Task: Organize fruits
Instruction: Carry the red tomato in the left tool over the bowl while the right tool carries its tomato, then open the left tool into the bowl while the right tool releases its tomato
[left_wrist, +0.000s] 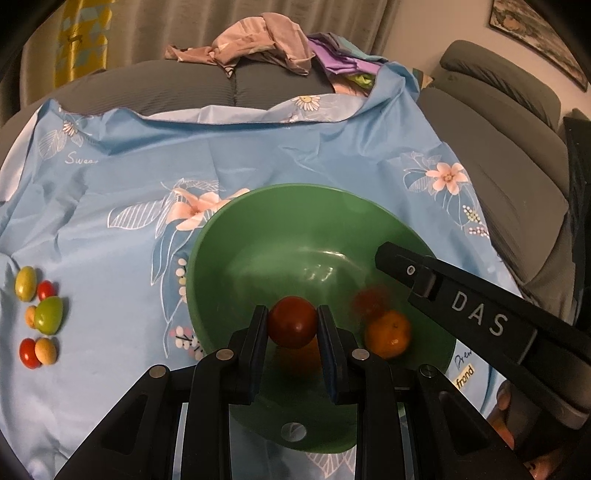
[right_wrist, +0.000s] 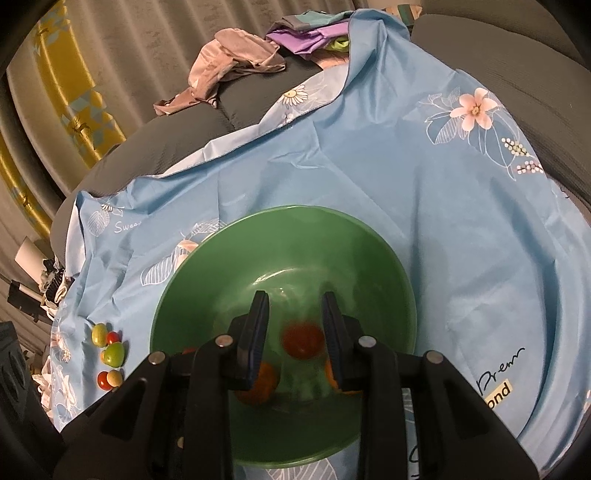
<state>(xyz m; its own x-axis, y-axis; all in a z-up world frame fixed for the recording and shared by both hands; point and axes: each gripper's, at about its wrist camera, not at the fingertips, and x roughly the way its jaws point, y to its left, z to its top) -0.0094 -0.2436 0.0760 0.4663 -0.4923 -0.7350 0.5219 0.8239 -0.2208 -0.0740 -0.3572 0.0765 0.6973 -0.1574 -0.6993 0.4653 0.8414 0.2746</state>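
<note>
A green bowl sits on a blue floral cloth. My left gripper is shut on a dark red fruit and holds it over the bowl. An orange lies in the bowl, with a blurred red fruit beside it. My right gripper is open over the bowl; a blurred red fruit shows between and below its fingers, apart from them. Oranges lie under it. The right gripper also shows in the left wrist view.
A cluster of small fruits lies on the cloth at the left: a green one, a yellow one, red ones. It also shows in the right wrist view. A grey sofa and piled clothes lie beyond.
</note>
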